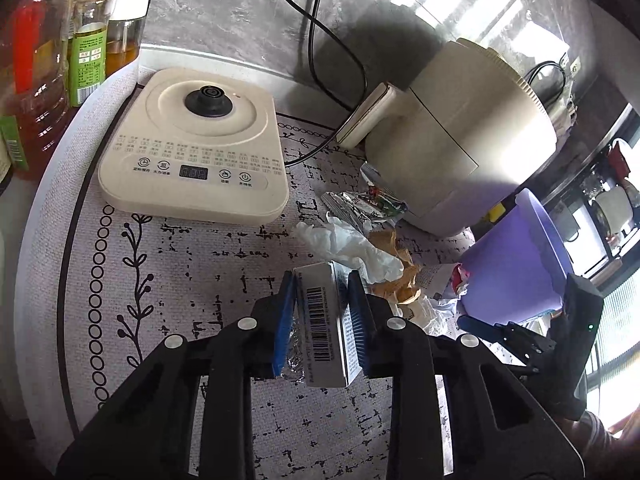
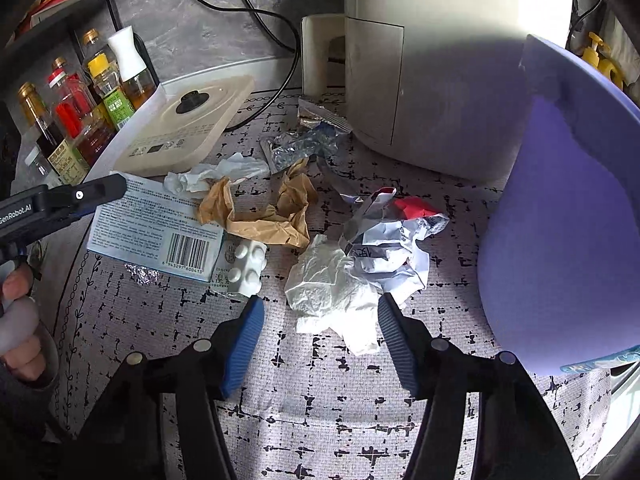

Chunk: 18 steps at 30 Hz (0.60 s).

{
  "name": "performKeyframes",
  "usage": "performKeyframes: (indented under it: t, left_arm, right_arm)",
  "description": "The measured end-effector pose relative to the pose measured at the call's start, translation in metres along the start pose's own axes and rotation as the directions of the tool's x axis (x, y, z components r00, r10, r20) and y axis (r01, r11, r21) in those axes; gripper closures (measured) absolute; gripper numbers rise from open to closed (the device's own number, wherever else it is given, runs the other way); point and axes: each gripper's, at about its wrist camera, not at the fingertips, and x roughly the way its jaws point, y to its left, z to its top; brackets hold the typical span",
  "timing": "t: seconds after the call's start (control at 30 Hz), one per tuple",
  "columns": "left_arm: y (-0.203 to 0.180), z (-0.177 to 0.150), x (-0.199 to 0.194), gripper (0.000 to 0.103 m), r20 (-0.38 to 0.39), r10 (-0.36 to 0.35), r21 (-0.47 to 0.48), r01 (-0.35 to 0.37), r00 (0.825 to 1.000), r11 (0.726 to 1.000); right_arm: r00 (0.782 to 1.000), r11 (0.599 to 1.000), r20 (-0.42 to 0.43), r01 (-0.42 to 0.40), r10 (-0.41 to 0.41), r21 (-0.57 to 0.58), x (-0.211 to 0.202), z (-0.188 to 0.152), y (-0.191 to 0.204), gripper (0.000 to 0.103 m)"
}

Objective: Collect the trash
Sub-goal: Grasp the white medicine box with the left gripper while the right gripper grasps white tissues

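Observation:
My left gripper (image 1: 322, 320) is shut on a small white cardboard box (image 1: 326, 320) with a barcode, just above the patterned mat; the box also shows in the right wrist view (image 2: 156, 228). My right gripper (image 2: 320, 336) is open over a crumpled white tissue (image 2: 332, 292). Other trash lies on the mat: brown crumpled paper (image 2: 264, 216), a white and red wrapper (image 2: 392, 236), foil wrappers (image 2: 296, 144), a pill blister (image 2: 248, 264). A purple bin (image 2: 560, 232) stands at the right.
A beige air fryer (image 1: 452, 136) stands behind the trash. A beige induction base (image 1: 192, 148) lies at the left with a black cable (image 1: 320, 40). Oil and sauce bottles (image 1: 40, 60) stand at the far left edge.

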Motion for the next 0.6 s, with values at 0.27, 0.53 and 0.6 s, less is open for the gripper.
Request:
performKeyframes:
  t: [0.27, 0.53, 0.6]
  left_arm:
    - [-0.016, -0.004, -0.045, 0.081, 0.09, 0.034, -0.016, -0.033, 0.995, 0.999]
    - [-0.034, -0.011, -0.082, 0.081, 0.173, 0.07, -0.048, -0.063, 0.982, 0.997]
    - [-0.039, -0.011, -0.089, 0.081, 0.191, 0.088, -0.043, -0.081, 0.978, 0.996]
  right_arm:
    - [0.997, 0.997, -0.055, -0.059, 0.056, -0.053, 0.014, -0.01, 0.002, 0.094]
    - [0.982, 0.979, 0.068, -0.169, 0.177, -0.115, -0.037, 0.002, 0.011, 0.094]
    - [0.974, 0.973, 0.093, -0.192, 0.204, -0.127, -0.049, 0.008, 0.012, 0.094]
